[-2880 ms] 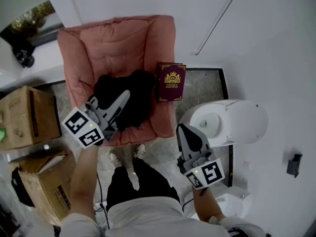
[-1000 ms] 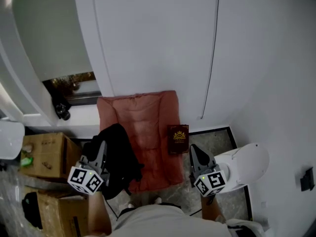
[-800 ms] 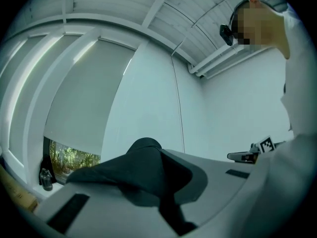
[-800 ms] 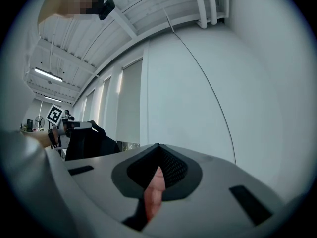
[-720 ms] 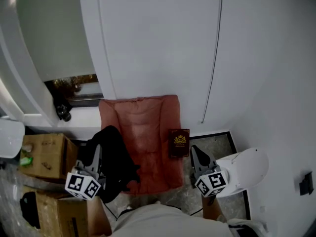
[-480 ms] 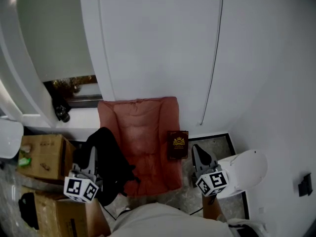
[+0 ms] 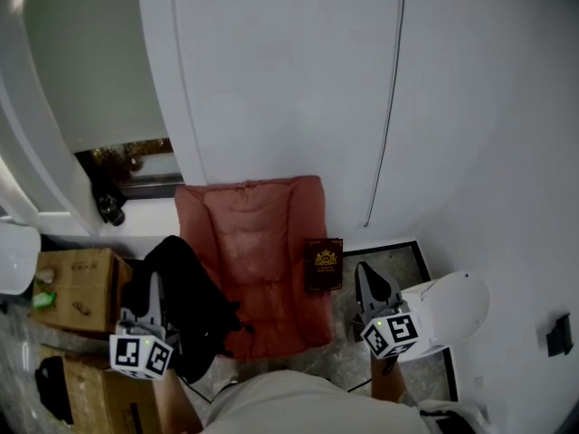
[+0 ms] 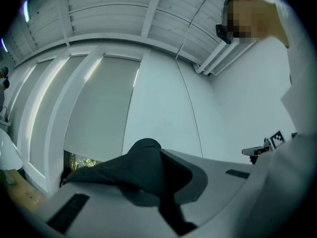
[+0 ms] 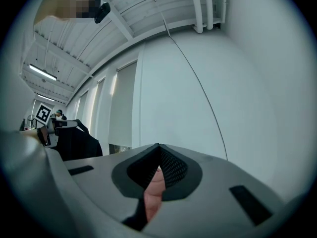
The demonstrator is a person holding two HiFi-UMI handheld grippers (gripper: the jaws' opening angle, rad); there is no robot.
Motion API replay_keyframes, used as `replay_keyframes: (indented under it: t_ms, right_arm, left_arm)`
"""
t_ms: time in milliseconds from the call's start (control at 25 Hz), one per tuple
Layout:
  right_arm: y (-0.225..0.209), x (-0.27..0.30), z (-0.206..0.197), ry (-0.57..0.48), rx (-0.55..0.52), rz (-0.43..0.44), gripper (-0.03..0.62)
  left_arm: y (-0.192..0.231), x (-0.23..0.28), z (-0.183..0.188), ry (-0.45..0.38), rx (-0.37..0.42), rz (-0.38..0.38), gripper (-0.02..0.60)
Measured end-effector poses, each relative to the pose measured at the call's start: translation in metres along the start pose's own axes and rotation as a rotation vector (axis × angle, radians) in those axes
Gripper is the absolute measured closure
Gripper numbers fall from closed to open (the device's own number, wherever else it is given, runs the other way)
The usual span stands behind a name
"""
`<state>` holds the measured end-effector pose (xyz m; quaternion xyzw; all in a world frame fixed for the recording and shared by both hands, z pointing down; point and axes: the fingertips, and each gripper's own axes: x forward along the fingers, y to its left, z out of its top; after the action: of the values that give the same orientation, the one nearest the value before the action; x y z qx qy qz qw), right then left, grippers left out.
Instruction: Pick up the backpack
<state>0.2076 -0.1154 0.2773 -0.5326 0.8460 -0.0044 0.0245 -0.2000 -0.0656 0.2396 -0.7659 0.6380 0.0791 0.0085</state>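
Backpack of black soft fabric [image 7: 190,307] is hanging from the left gripper [image 7: 156,287] at the near left corner of the pink cushioned armchair [image 7: 262,229], apparently off the seat. The left jaws are pinching narrow on a fold of its black top fabric [image 8: 141,165]. The right gripper [image 7: 365,271] is idling beside the maroon hardcover book [image 7: 323,264], jaws together on nothing. The bag is sagging limp, so it is probably light, floppy and not fragile; a top loop or strap is looking like the safest hold. Compared with earlier, it is no longer lying on the seat and is travelling left and nearer, toward the brown cardboard boxes [image 7: 77,287].
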Motion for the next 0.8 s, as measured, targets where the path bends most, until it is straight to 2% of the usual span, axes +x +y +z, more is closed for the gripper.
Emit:
replay_keyframes:
  t_ms: [280,800]
  right_arm:
    - [-0.005,-0.004,-0.001,0.012,-0.012,-0.011,0.574]
    - [0.011,-0.015,0.006,0.01,-0.04,0.019,0.574]
  left_arm:
    - [0.0,-0.003,0.0,-0.008,-0.02,0.002,0.561]
    - [-0.005,-0.02,0.005,-0.014,-0.047,-0.016,0.561]
